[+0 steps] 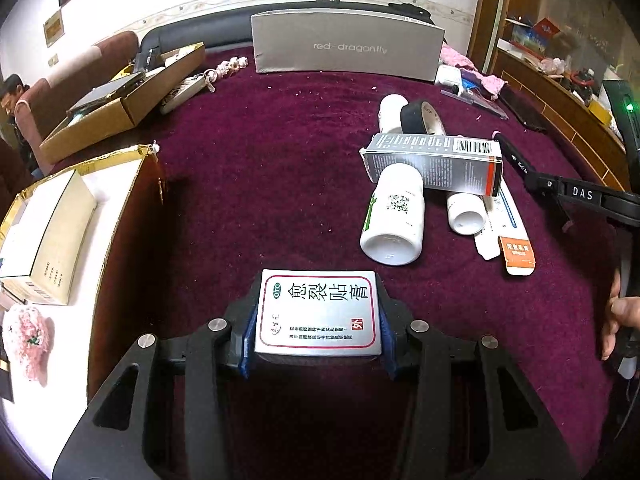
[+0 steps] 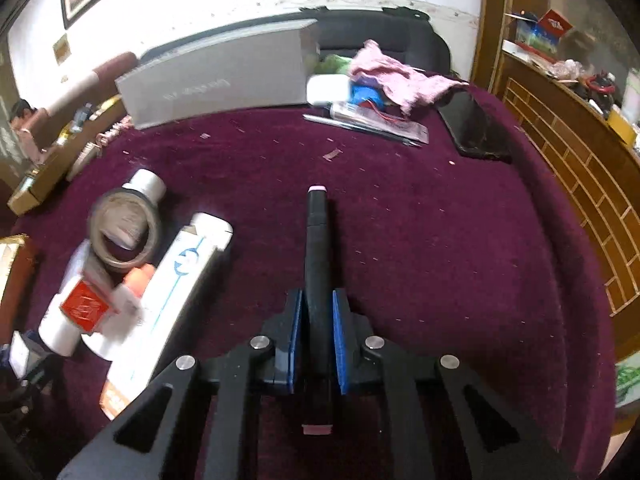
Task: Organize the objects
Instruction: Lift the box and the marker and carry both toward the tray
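Gripping a flat silver medicine box [image 1: 317,312], the left gripper [image 1: 318,320] should stay level toward the table's left-edge gold-trimmed white tray [image 1: 116,184]; the right gripper [image 2: 317,344] clamps a black pink-tipped stick [image 2: 317,248].

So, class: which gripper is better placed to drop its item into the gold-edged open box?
Left. The left gripper holds the silver plaster box beside the gold-edged open box; the right gripper, gripping a black stick, is farther away.

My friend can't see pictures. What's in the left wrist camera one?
The left tool grips a silver medicine box above a dark red cloth. To the right lie white bottles, a grey carton and black tape; an open gold-edged box sits left.
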`<state>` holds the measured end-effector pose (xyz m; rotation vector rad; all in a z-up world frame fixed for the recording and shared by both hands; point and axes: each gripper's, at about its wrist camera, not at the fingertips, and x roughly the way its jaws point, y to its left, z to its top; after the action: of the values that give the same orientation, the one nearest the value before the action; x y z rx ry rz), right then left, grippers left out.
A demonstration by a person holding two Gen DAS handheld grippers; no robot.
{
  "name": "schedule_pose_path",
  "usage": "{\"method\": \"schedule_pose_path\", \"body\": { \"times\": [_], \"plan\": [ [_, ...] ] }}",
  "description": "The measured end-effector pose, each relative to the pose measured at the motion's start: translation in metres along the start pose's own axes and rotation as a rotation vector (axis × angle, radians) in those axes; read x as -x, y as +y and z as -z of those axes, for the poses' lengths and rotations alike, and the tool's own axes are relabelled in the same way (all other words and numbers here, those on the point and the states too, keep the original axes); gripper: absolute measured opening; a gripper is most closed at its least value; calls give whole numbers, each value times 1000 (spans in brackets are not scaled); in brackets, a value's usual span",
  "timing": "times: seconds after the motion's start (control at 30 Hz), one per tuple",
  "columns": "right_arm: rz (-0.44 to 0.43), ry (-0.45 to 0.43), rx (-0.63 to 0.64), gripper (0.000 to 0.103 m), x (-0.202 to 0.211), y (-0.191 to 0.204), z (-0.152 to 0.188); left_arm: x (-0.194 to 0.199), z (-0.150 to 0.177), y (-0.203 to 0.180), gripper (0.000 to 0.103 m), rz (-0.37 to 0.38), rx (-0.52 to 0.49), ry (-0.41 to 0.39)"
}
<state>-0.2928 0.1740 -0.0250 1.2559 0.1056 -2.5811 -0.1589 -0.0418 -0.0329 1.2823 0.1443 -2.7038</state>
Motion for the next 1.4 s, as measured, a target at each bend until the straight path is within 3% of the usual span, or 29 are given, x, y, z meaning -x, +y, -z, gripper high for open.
{"method": "schedule_pose_path", "body": {
  "times": [0.3,0.73,1.07,1.2,1.4],
  "plan": [
    [-54,-45,-12,13,16,3,-2,2,1,4,45,39,28,-10],
    [-155,-100,-51,13,45,-1,-4,23,-3,-6,45,33,7,-57],
    [-126,57,66,15,20,19,10,28,3,-9,45,35,-11,-43],
    [-128,78,64,15,10,20,12,25,4,-9,45,41,-13,-32],
    [-36,61,147,14,8,34,15,22,6,-10,45,57,-8,-25]
  ]
}}
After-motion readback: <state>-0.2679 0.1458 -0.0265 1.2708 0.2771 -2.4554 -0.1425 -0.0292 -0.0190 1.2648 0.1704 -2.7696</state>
